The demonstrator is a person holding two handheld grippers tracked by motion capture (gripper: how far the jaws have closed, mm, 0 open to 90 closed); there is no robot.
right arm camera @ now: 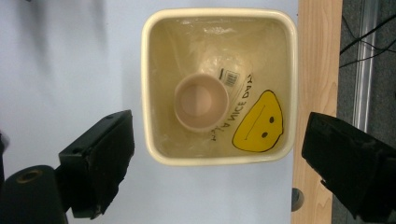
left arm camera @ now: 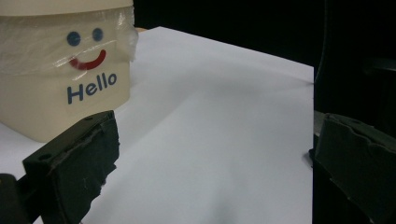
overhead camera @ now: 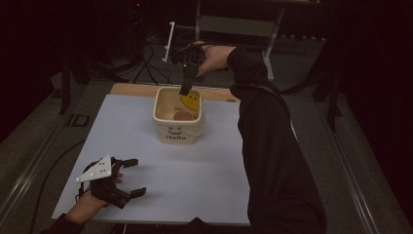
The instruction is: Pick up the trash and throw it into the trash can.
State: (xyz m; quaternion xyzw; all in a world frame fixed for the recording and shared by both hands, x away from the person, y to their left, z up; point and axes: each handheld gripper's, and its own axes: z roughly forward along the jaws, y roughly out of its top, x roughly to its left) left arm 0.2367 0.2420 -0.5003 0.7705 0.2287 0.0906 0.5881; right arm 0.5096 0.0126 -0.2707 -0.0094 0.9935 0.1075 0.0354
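Observation:
A cream square bin with a smiley face and the word "Hello" stands at the far middle of the white sheet. Inside it, a small tan cup sits open side up on a clear bag with a yellow smiley. My right gripper hangs over the bin, pointing straight down, open with nothing between its jaws. Its own view looks into the bin between the jaws of the right gripper. My left gripper rests open on the sheet at the near left, facing the bin.
A wooden board shows beyond the sheet's far edge, just behind the bin. Dark floor with cables and stands surrounds the table. The person's dark sleeve stretches across the right side of the sheet.

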